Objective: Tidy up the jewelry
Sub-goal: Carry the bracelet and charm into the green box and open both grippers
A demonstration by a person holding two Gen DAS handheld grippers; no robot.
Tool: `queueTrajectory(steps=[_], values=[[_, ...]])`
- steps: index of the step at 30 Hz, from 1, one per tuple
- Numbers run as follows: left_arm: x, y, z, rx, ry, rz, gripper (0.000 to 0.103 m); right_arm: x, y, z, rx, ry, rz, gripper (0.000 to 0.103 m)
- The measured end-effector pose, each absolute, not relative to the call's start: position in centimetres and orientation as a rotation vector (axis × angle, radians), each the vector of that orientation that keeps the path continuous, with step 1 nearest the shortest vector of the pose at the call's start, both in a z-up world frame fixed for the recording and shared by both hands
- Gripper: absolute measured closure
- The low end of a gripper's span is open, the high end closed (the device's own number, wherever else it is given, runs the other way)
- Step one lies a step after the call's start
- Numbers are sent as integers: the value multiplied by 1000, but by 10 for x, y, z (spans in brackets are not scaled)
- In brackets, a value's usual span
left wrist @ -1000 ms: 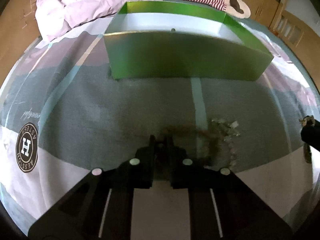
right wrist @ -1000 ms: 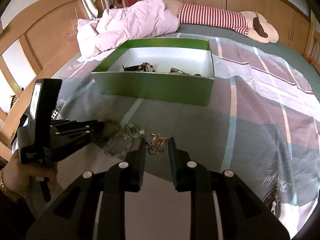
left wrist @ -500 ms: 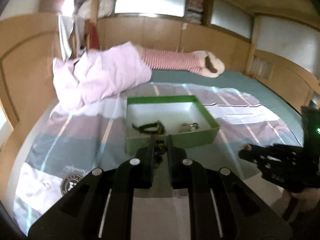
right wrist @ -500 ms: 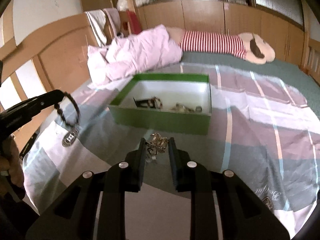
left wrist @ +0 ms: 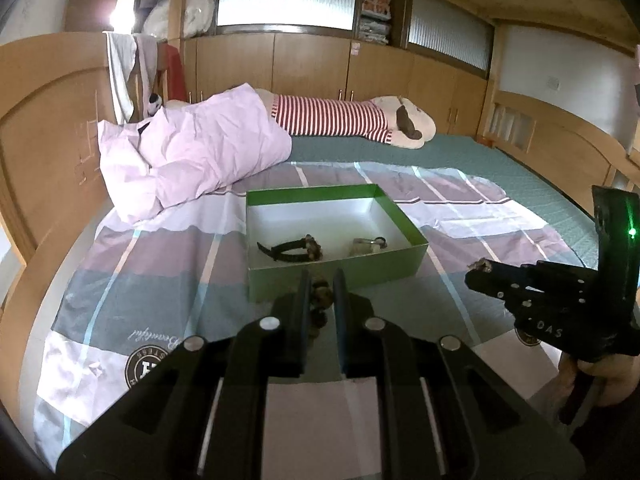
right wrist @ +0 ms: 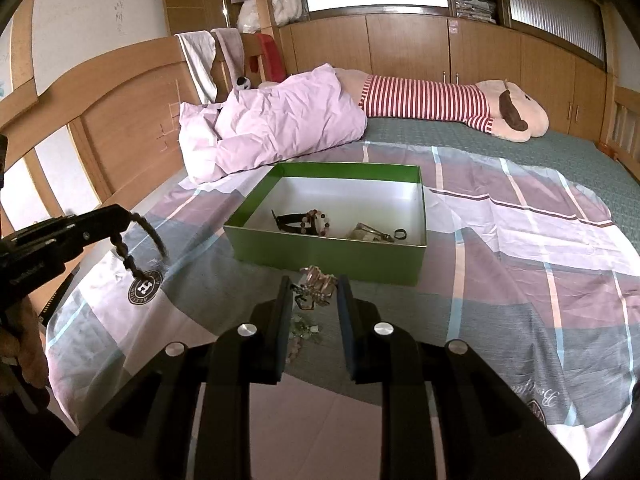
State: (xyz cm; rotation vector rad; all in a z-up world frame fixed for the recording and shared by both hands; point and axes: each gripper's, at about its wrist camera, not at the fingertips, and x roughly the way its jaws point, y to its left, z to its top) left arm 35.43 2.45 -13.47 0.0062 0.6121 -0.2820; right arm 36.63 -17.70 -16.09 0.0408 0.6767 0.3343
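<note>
Above a plaid sheet (right wrist: 520,248), the left gripper (left wrist: 320,285) pinched a dark beaded bracelet (left wrist: 320,300), which hung in a loop from its tips. The right gripper (right wrist: 314,288) clamped a pinkish jewelry piece (right wrist: 316,282), with more pieces (right wrist: 304,330) lying on the sheet beneath. At 12 o'clock from both stood the green box (right wrist: 320,250), holding a black strap (right wrist: 290,220), a bead bracelet (right wrist: 318,222) and metal items (right wrist: 376,234).

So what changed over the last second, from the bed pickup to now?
Both tools rose off the bedspread with their catches: the left tool lifted the dark bead bracelet, the right tool the pinkish metal piece. The green box and its contents stayed put; pale beads remain on the bedspread.
</note>
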Motion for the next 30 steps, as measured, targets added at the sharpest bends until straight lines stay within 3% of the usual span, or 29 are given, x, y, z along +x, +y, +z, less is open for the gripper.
queueTrajectory(steps=[30], values=[[374, 11, -156, 26, 683, -280, 92, 376, -183, -169, 52, 697, 324, 80]])
